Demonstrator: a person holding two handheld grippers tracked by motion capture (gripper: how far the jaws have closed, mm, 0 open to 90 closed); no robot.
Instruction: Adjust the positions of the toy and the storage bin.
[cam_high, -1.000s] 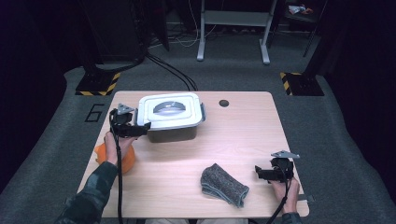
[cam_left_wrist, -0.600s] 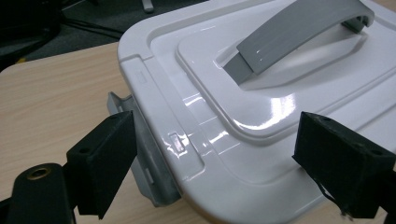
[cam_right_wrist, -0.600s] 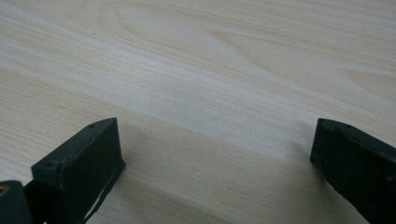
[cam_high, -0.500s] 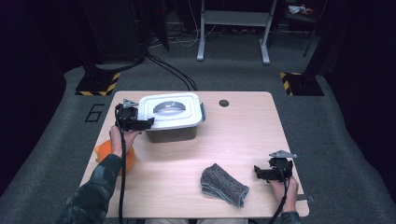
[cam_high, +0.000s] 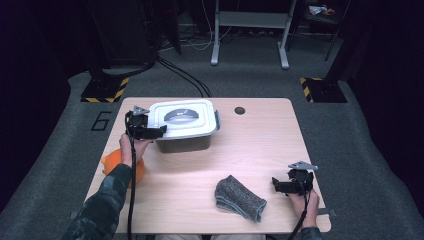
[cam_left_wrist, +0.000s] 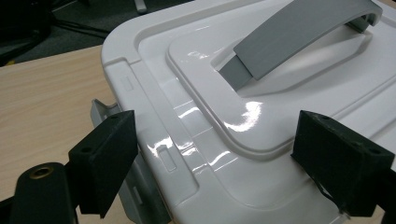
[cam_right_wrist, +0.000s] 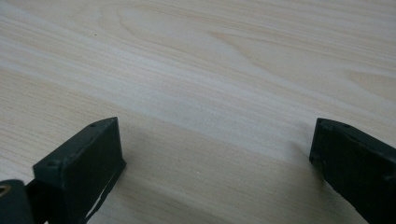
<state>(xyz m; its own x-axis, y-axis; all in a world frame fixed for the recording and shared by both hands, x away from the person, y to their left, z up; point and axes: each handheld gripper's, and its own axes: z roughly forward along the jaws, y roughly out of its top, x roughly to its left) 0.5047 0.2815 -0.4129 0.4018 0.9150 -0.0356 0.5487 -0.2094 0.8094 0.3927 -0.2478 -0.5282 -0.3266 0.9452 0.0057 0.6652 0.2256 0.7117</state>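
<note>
A white lidded storage box (cam_high: 186, 125) sits toward the far left of a pale wooden bench (cam_high: 260, 145), its long side running left to right across the bench. A grey carry handle (cam_high: 181, 114) lies along the middle of the lid in that same direction.

The left claw (cam_high: 159, 131) hovers at the box's left end, pointing rightward along the box's length. In the left gripper view the claw (cam_left_wrist: 219, 163) is spread wide with nothing pinched: one black jaw stands just outside the lid's left edge, beside a grey side latch (cam_left_wrist: 109, 135), and the other stands over the glossy lid surface. The lid's corner rim lies between them, and neither jaw visibly presses on it. The grey handle (cam_left_wrist: 299, 37) rises farther ahead, beyond the jaws.

The right claw (cam_high: 276, 185) rests near the front right of the bench, well apart from the box. In the right gripper view its jaws (cam_right_wrist: 215, 163) are also wide apart over bare wood, holding nothing. A folded grey cloth (cam_high: 239, 198) lies just to its left. Part of an orange item (cam_high: 111, 161) shows under the person's left forearm, near the bench's left edge.

The left hand is by far the nearer to the box, so work on the lid or latch most likely falls to it: the lid edge is directly before that claw, slightly below and ahead.
</note>
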